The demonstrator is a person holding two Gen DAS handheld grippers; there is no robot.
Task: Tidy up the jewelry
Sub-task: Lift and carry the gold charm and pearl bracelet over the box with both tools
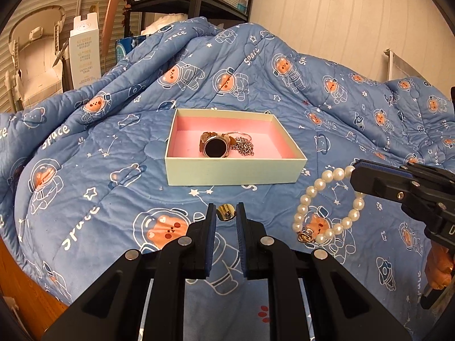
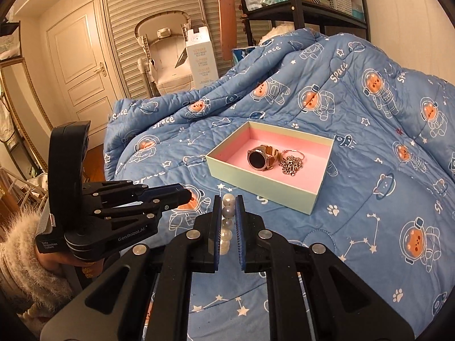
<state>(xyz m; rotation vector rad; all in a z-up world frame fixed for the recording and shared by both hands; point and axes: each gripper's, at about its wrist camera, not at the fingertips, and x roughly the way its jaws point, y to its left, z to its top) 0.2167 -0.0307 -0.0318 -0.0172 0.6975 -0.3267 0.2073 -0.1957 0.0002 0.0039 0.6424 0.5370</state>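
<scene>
1. Held a small gold ring [image 1: 226,212] at the tips of the left gripper [image 1: 225,213], jaws nearly closed and pinching it; shiny, rounded, with a dark spot at its middle, lifted clear of the blue quilt [image 1: 113,170].
2. Held a pearl bracelet [image 1: 327,204] in the right gripper [image 2: 229,207], jaws nearly closed on the strand; round white beads, glossy, with a small gold charm [image 1: 304,237] at the lowest point.
3. Hung as an open loop below the pads in the left wrist view, long axis roughly top to bottom, charm end down; seen edge-on in the right wrist view as a column of beads [image 2: 227,221] between the pads.
4. Sat open on the quilt just beyond both grippers: pale green box [image 1: 233,173], pink lining, long axis left to right in the left wrist view.
5. Lay inside the box: round dark-faced watch [image 2: 258,159] in a rose-gold case, face up, touching a heap of silver chain [image 2: 291,165] and a thin bangle [image 2: 294,153].
6. Read "Space" [image 2: 338,73] repeated in white on the quilt among astronaut bears; read "GenRobot.AI" [image 2: 131,234] on the left gripper's body.
</scene>
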